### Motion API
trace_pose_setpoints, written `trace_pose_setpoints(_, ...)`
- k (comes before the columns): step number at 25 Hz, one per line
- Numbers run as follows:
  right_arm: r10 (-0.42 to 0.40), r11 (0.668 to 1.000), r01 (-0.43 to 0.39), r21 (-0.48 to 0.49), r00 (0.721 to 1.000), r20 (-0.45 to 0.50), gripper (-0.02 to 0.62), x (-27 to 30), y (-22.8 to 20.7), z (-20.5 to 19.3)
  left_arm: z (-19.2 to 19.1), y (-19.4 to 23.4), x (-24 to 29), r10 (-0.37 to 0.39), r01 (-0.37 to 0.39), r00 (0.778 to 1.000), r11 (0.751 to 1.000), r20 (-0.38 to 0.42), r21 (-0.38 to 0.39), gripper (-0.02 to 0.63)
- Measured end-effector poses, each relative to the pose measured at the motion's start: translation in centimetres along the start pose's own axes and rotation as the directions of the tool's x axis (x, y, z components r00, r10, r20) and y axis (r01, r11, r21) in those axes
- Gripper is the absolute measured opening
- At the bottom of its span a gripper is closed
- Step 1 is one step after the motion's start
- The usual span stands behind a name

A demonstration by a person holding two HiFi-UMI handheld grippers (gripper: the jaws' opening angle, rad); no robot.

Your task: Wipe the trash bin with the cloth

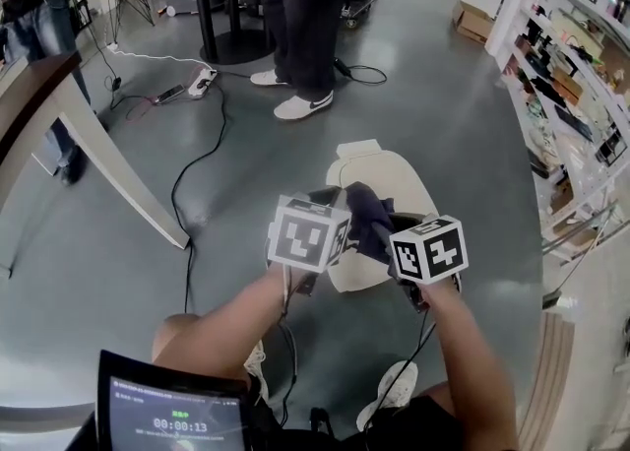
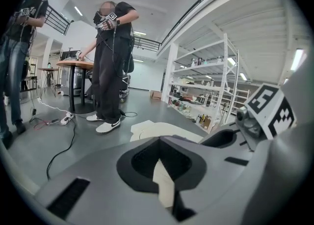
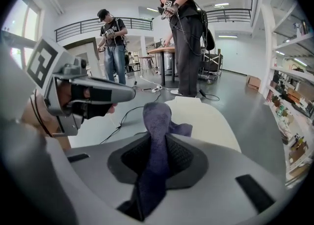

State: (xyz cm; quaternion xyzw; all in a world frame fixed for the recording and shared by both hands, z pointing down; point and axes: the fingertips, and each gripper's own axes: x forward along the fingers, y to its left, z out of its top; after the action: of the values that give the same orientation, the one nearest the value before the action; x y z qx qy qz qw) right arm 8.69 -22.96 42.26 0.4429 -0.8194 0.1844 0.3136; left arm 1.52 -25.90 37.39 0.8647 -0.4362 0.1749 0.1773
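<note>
Over trash bin [image 1: 379,165], right gripper [image 3: 156,143] pinching cloth [image 3: 158,113]

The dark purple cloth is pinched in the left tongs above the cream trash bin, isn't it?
Not the left. The dark purple cloth is pinched in the right tongs above the cream plastic trash bin; the right gripper view shows it between them. The left tongs hold no cloth.
</note>
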Motion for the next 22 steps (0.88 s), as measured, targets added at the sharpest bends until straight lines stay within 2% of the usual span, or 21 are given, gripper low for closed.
trace_pose_setpoints(2, 0.002, 1.000, -0.002, -0.017, 1.000, -0.013, 0.078, 0.3, 0.6, -0.7, -0.1, -0.1, -0.1, 0.006, -0.006, 1.000, 1.000, 0.004, 0.025, 0.002)
trace_pose_setpoints(5, -0.007, 0.999, 0.006, -0.033, 1.000, -0.027, 0.078, 0.1, 0.7, -1.7, 0.3, -0.1, -0.3, 0.037, -0.039, 0.999, 0.993, 0.027, 0.108, 0.002)
trace_pose_setpoints(7, -0.012, 0.999, 0.011, -0.039, 0.999, -0.030, 0.078, -0.2, 0.6, -2.1, 0.4, -0.1, -0.5, 0.051, -0.054, 0.998, 0.991, 0.029, 0.124, 0.002)
trace_pose_setpoints(12, -0.028, 0.999, 0.027, -0.035, 0.999, -0.033, 0.078, -0.6, -0.5, -2.5, 0.0, -0.9, -0.3, 0.013, -0.013, 1.000, 0.999, 0.008, 0.052, 0.002)
trace_pose_setpoints(15, -0.042, 0.999, 0.041, -0.019, 0.999, -0.031, 0.078, -0.9, -1.7, -2.9, -0.4, -1.4, 0.1, -0.006, 0.006, 1.000, 0.999, -0.004, 0.036, 0.002)
trace_pose_setpoints(22, -0.068, 0.998, 0.068, 0.015, 0.997, -0.024, 0.078, -1.8, -4.5, -3.8, -1.9, -1.8, -0.7, -0.002, 0.002, 1.000, 1.000, -0.009, -0.014, 0.002)
